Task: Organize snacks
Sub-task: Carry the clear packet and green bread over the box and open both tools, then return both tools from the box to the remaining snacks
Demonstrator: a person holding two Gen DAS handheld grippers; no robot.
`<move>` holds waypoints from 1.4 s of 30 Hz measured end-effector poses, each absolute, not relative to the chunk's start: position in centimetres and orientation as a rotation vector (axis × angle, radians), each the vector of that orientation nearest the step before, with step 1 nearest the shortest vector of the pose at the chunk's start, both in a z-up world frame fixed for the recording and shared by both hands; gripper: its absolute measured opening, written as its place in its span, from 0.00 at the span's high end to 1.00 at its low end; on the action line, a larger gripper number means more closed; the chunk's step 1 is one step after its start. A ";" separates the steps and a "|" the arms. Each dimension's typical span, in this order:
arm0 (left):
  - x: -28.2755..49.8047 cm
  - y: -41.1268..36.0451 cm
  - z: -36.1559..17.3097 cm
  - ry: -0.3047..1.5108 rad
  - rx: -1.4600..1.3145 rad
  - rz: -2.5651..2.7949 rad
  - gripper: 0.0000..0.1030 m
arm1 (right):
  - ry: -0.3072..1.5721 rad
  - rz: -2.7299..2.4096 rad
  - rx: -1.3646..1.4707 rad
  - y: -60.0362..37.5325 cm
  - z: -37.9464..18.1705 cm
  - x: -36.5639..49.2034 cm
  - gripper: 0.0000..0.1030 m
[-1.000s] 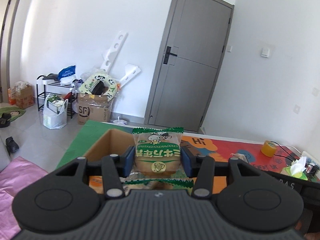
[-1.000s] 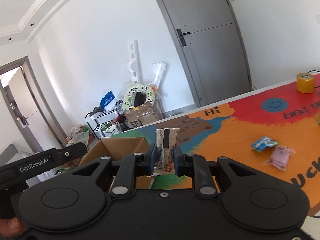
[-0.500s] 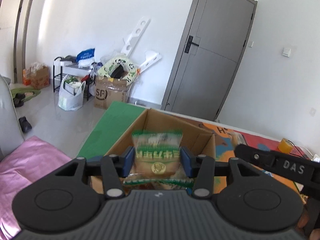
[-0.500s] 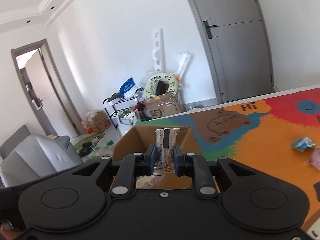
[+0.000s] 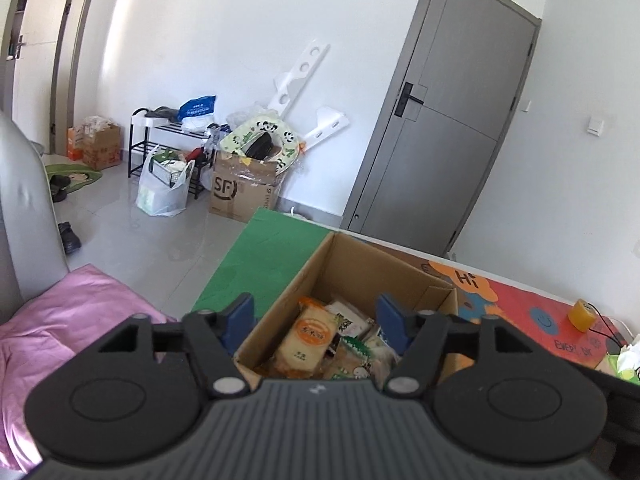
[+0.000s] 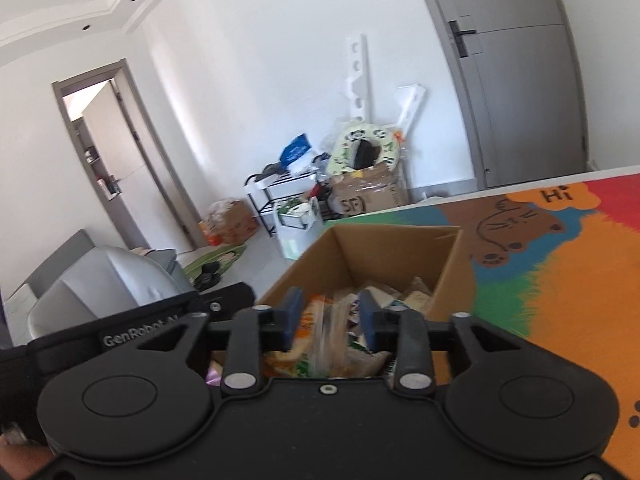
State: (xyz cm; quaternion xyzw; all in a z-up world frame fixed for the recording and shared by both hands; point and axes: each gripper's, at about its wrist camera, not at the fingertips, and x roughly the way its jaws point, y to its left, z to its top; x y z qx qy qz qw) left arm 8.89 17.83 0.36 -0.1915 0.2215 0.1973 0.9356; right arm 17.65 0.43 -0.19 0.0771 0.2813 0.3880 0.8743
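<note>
Left wrist view: the left gripper hangs over the open cardboard box at lower centre of the frame, its blue-padded jaws spread wide with nothing between them. Snack packets fill the box, among them an orange-labelled bread packet and a green-trimmed packet. Right wrist view: the right gripper, jaws parted, frames a blurred clear snack wrapper above the box; contact with the pads cannot be judged. The colourful table mat fills the right of the frame.
</note>
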 end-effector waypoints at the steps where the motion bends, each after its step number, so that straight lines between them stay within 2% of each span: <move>1: 8.9 17.8 0.3 0.450 -0.393 0.396 0.26 | 0.586 0.795 0.166 0.0 -0.2 17.8 0.56; 11: 10.1 15.2 0.1 0.468 -0.380 0.358 0.13 | 0.591 0.675 0.204 -5.2 -0.9 18.9 0.47; 16: 10.4 13.6 0.3 0.465 -0.362 0.333 0.10 | 0.594 0.628 0.211 -7.6 -1.4 19.1 0.40; 19: 10.4 12.9 0.3 0.468 -0.367 0.325 0.09 | 0.594 0.607 0.214 -8.9 -1.4 19.1 0.37; 33: 11.5 8.4 0.7 0.439 -0.371 0.251 0.05 | 0.560 0.511 0.243 -14.8 -1.5 18.9 0.11; 42: 12.8 5.9 0.6 0.463 -0.362 0.189 0.02 | 0.556 0.447 0.273 -18.8 -1.9 19.4 0.06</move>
